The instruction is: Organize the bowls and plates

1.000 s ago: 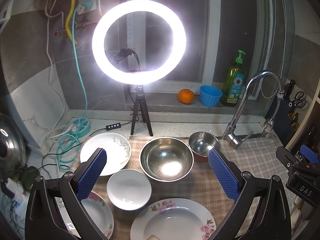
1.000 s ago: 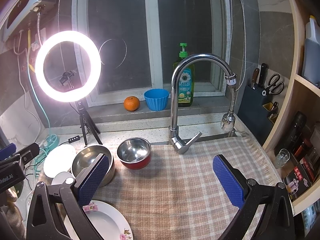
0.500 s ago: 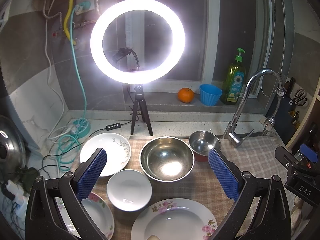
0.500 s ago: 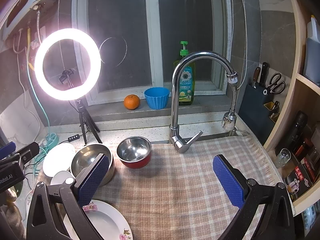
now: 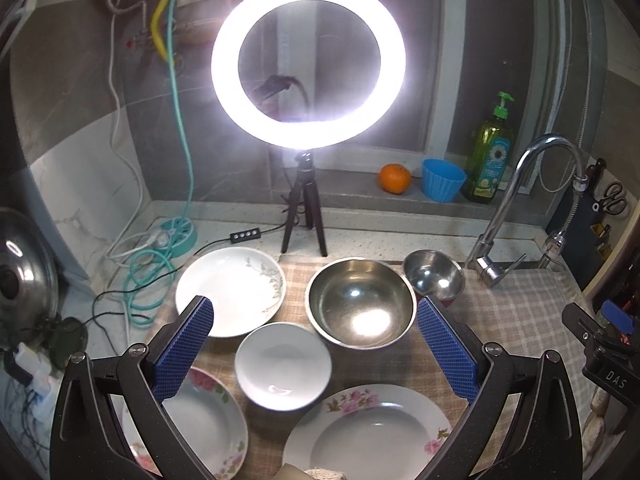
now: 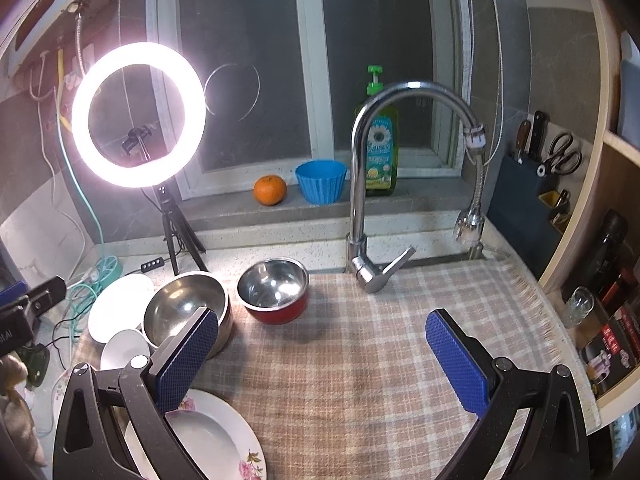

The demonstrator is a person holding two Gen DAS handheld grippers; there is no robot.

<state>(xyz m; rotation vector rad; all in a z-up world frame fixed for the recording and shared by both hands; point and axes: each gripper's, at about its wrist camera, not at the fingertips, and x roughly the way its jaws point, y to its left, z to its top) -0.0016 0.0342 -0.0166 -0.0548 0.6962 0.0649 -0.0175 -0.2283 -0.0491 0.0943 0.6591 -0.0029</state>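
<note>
On the checked cloth (image 6: 360, 360) lie a large steel bowl (image 5: 360, 304), a small red steel-lined bowl (image 6: 274, 292), a small white bowl (image 5: 282, 364), a white plate with a grey leaf print (image 5: 232, 288) and two pink-flowered plates (image 5: 372, 432) (image 5: 200, 428). My left gripper (image 5: 312, 344) is open and empty, held above the white bowl and the flowered plates. My right gripper (image 6: 320, 356) is open and empty above bare cloth, to the right of the dishes. The large steel bowl (image 6: 186, 308) and one flowered plate (image 6: 212, 440) also show in the right wrist view.
A lit ring light on a tripod (image 5: 308, 64) stands behind the dishes. A tap (image 6: 372, 184) rises at the cloth's back edge. An orange (image 6: 270, 190), a blue cup (image 6: 320, 180) and a soap bottle (image 5: 490, 164) sit on the sill. Cables (image 5: 152, 264) lie at left, a knife block (image 6: 524, 192) at right.
Both grippers have shifted only slightly; the views have tilted a little. Both stay open, and no dish has moved.
</note>
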